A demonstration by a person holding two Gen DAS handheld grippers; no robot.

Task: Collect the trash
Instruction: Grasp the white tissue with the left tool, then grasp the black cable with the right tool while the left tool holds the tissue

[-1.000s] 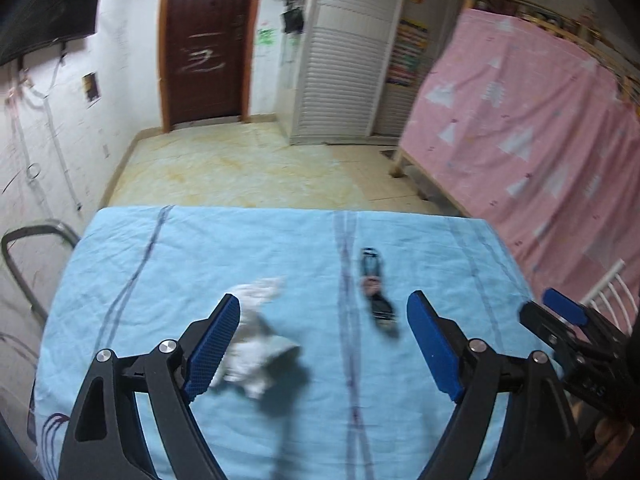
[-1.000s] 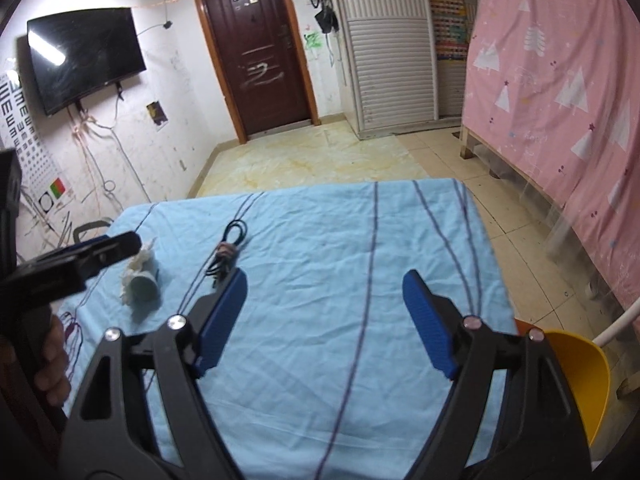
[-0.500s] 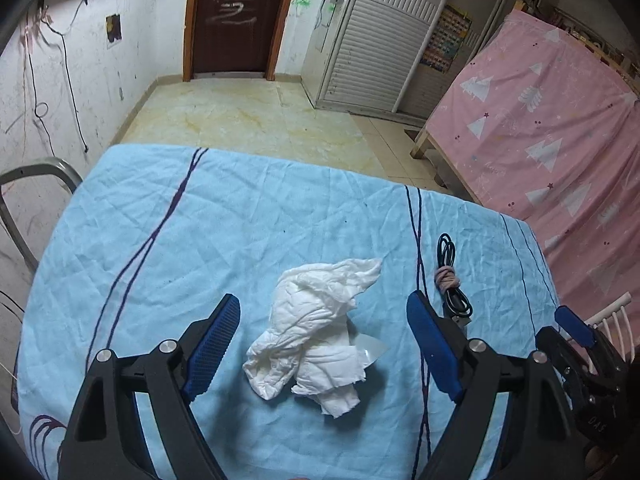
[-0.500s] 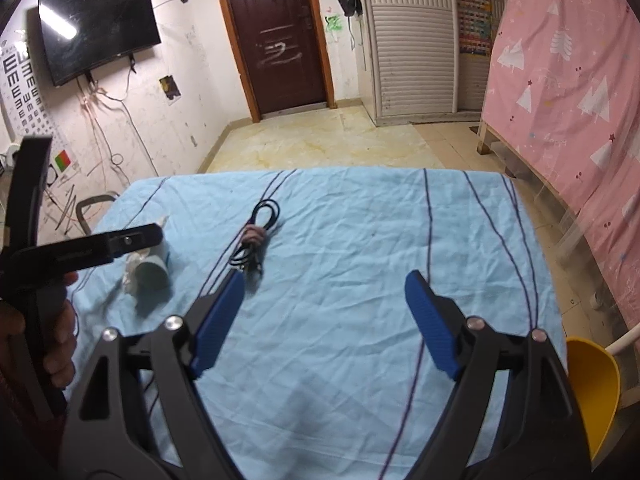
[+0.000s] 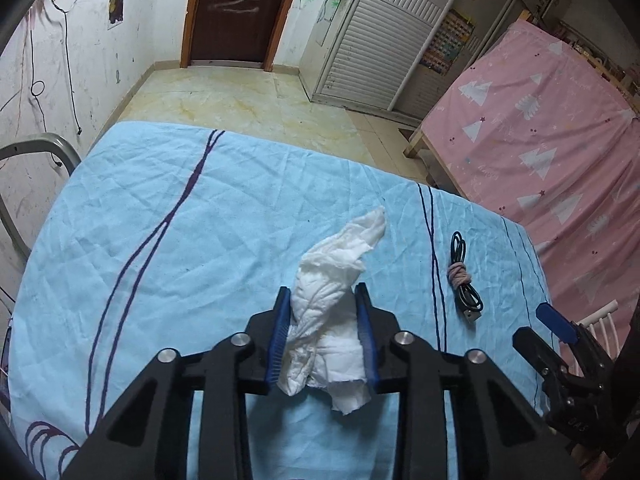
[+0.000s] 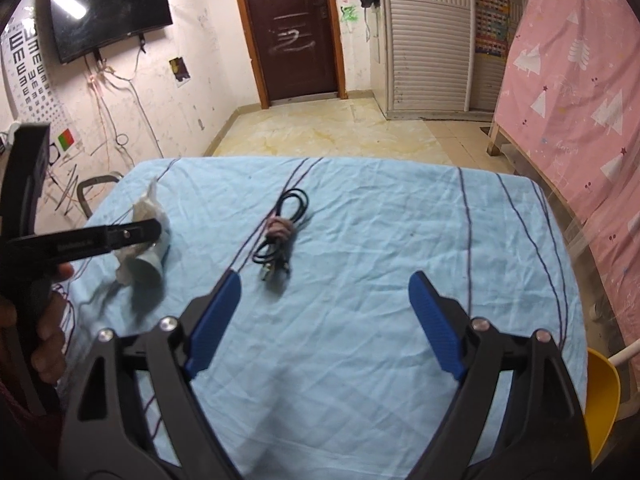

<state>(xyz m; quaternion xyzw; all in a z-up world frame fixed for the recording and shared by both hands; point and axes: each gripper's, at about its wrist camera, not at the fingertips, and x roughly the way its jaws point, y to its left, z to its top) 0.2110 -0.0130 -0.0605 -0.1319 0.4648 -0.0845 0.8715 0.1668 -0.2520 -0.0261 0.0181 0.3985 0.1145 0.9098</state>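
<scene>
A crumpled white tissue wad (image 5: 332, 280) lies on the light blue sheet (image 5: 160, 220). My left gripper (image 5: 322, 300) is shut on the wad, its blue pads pressed against both sides, low over the sheet. In the right wrist view the wad (image 6: 144, 240) seems to wrap a pale cup and sits under the left gripper's finger (image 6: 108, 236). My right gripper (image 6: 324, 308) is open and empty above the sheet's near middle (image 6: 360, 280); it also shows in the left wrist view (image 5: 556, 328) at the right edge.
A coiled black cable (image 5: 462, 276) tied with a pinkish band lies right of the tissue, also in the right wrist view (image 6: 280, 236). A yellow bin (image 6: 602, 396) sits off the right edge. A pink curtain (image 5: 540, 120) hangs at right, a metal chair frame (image 5: 36, 152) at left.
My left gripper moved forward and closed on the tissue wad, which was lying free between its open fingers. The right gripper stayed open and shifted slightly.
</scene>
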